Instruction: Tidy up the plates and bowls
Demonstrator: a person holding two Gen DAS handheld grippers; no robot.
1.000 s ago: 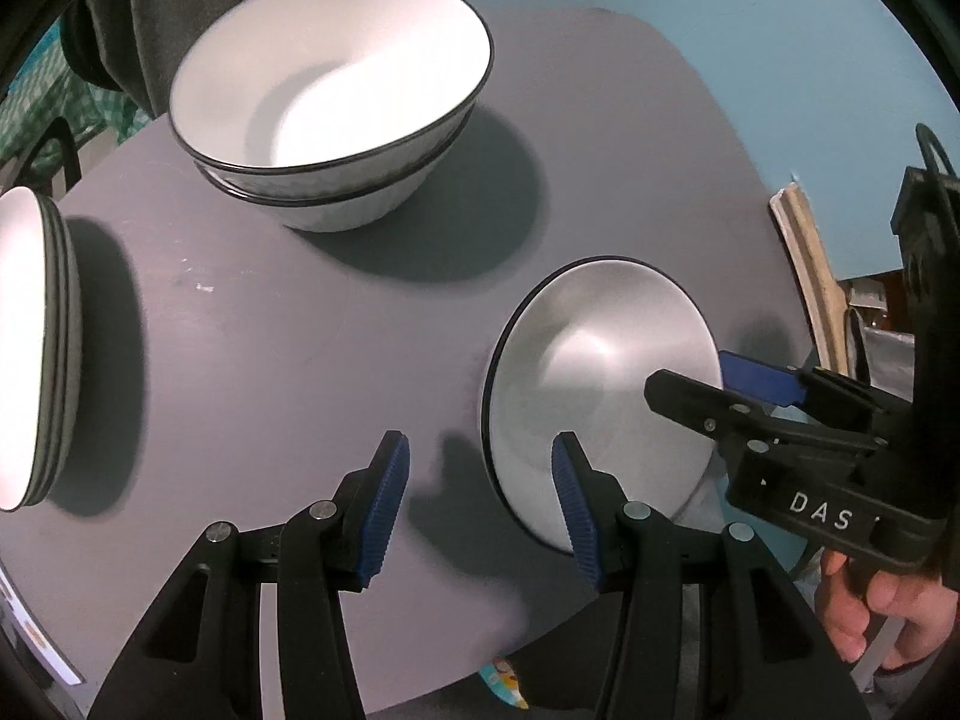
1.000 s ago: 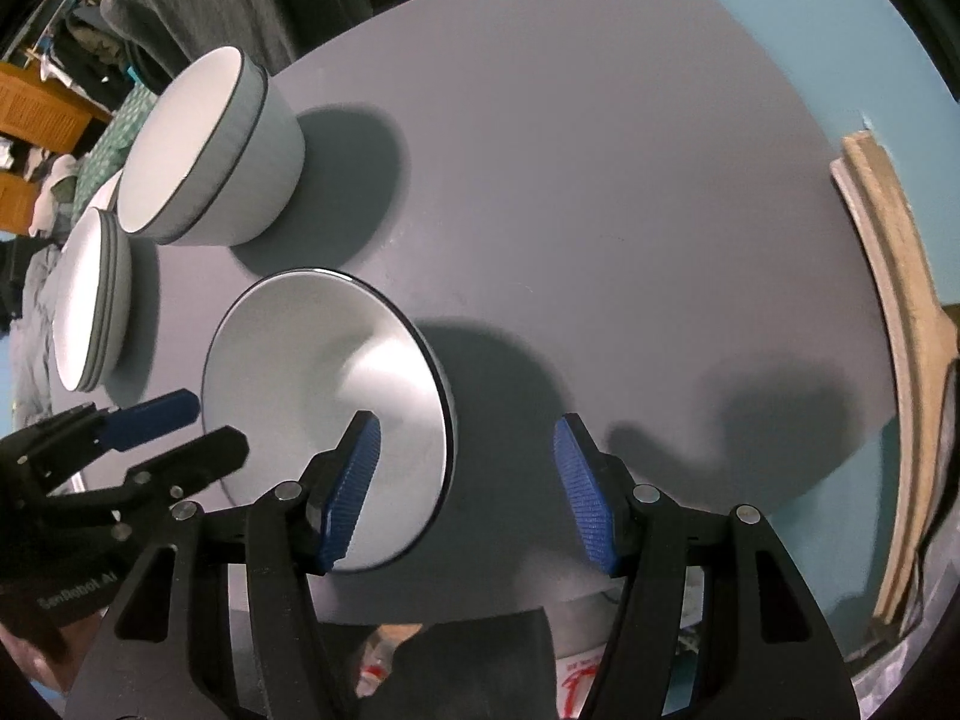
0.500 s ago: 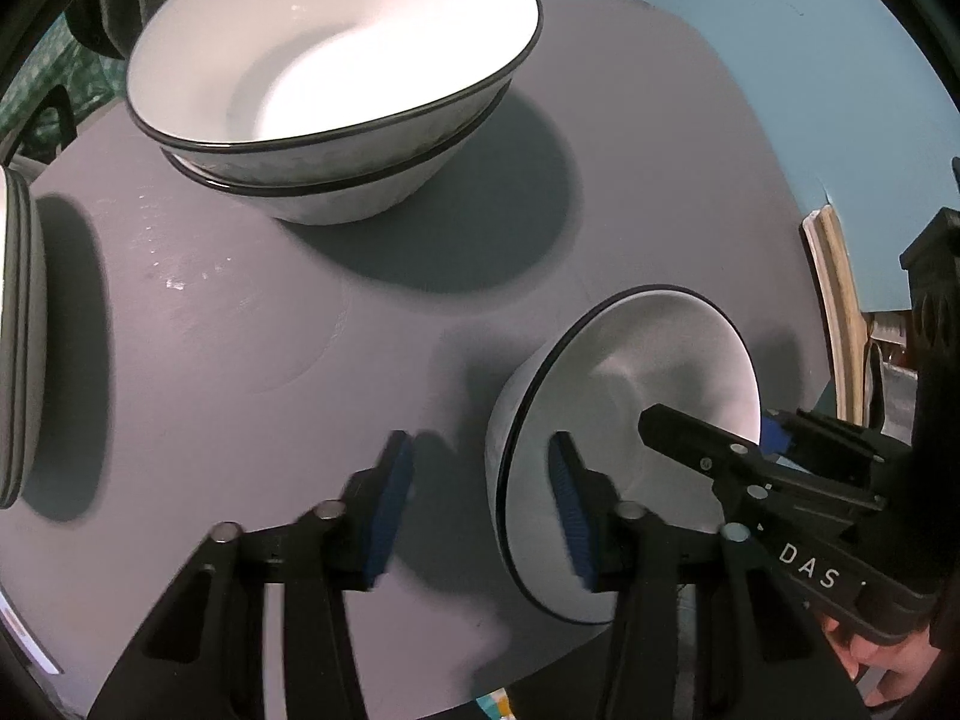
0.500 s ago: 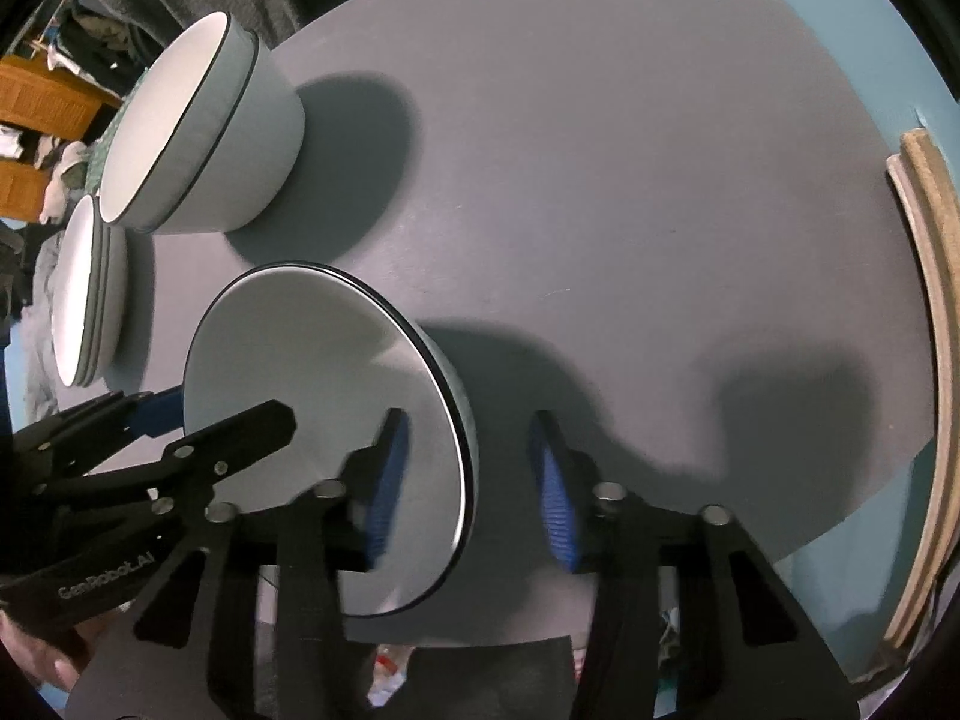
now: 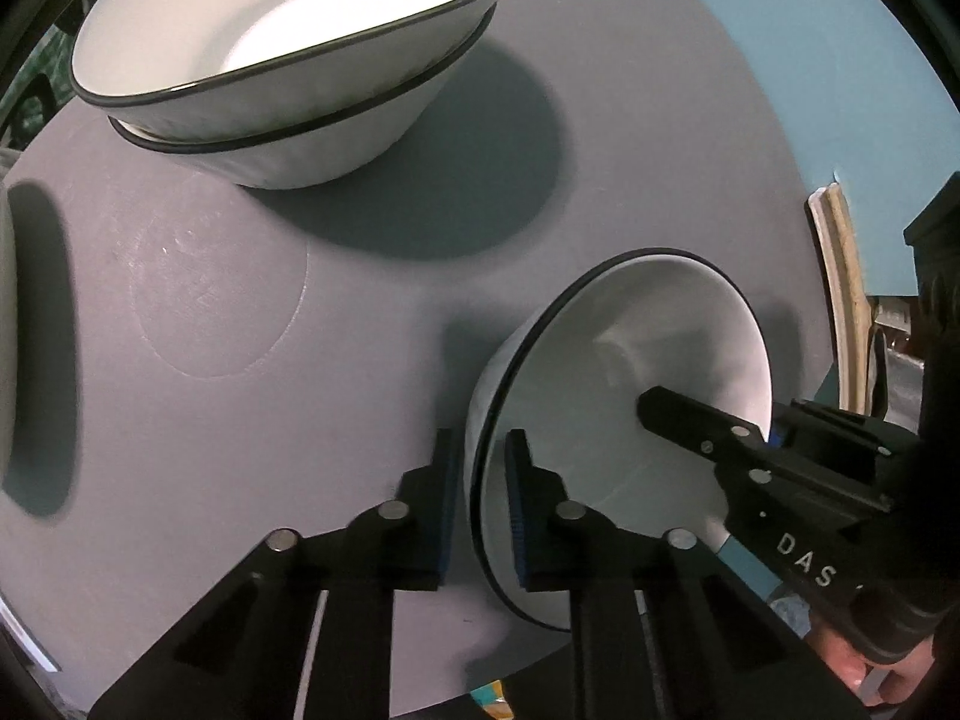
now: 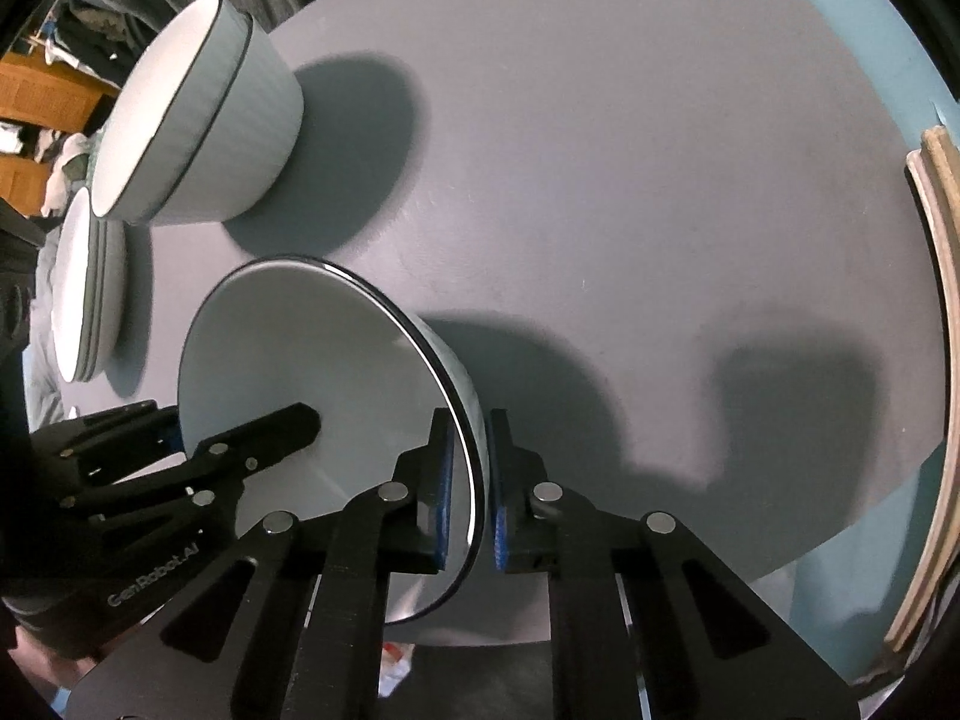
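Both grippers are clamped on the same bowl (image 5: 654, 372), each on one side of its rim. On my left gripper (image 5: 483, 510) the jaws have just been closing, and now the blue pads press the left wall of the bowl, one pad outside and one inside. On my right gripper (image 6: 467, 492) the jaws have also just been closing, and they pinch the right wall in the same way. This bowl is white with a thin black rim and sits at the near edge of the grey table (image 6: 600, 150). At the far left I see a stack of two bowls (image 5: 288, 60), one nested in the other. Left of this stack, plates (image 6: 84, 294) are piled, well apart from the held bowl.
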